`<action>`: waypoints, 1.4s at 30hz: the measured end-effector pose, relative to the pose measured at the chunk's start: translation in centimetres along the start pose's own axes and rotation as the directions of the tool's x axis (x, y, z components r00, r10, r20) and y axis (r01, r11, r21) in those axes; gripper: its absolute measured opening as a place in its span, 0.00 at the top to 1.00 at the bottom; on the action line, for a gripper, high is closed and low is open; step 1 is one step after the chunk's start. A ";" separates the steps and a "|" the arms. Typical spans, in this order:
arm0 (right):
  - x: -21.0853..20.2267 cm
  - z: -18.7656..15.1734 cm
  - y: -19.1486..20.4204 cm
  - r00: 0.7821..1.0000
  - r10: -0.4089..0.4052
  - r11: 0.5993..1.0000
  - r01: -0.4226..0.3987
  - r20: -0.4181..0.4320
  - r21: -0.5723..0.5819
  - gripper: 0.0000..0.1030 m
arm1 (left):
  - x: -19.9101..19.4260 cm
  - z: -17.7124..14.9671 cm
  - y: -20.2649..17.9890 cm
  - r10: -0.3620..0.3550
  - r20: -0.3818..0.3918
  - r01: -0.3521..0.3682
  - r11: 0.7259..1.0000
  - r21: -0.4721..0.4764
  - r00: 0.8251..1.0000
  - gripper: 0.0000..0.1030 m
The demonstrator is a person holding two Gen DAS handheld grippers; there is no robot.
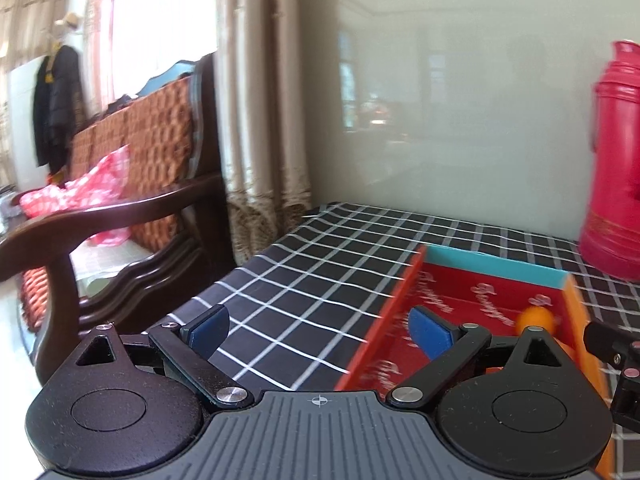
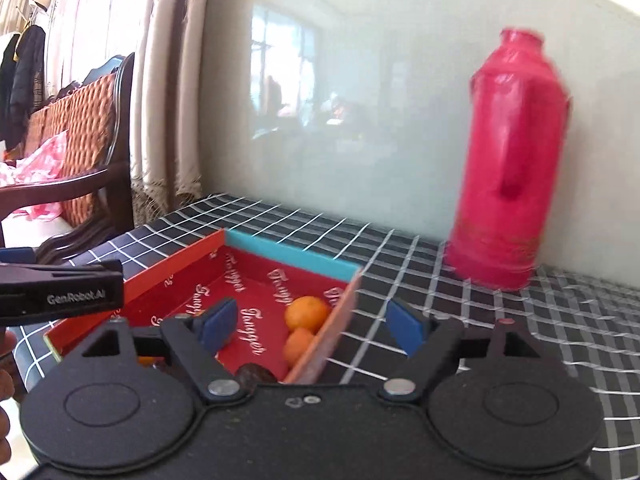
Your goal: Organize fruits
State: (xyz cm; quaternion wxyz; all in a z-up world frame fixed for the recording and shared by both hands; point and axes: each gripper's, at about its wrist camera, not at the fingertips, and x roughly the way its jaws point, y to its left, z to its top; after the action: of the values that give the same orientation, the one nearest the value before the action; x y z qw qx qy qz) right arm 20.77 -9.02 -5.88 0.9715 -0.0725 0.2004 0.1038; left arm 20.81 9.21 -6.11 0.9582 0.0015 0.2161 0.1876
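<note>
Red tray (image 2: 256,280) on checkered counter (image 2: 440,320) holds two oranges (image 2: 306,312); right claw (image 2: 312,330) and left claw (image 1: 320,328) above it, both spread wide, empty.

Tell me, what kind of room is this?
Probably a home living room: a cushioned wooden sofa by the curtains, a coat hanging up, and a red thermos on the checked tablecloth.

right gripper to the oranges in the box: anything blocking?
Partly. The right gripper is open and straddles the box's near orange wall; the two oranges lie just behind it, inside the box. Nothing covers them from above.
</note>
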 end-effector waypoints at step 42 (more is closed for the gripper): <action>-16.5 -2.5 0.8 0.986 -0.157 0.968 0.166 -0.060 0.187 0.06 | -19.6 -2.8 4.5 -0.141 0.005 0.140 0.987 0.081 0.990 0.00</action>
State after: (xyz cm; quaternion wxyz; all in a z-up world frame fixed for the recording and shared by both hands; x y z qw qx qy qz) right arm 4.84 -11.60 -1.60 0.9745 0.0030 0.2244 0.0030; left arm 1.68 6.11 -0.19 0.9694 0.0257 0.2178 0.1107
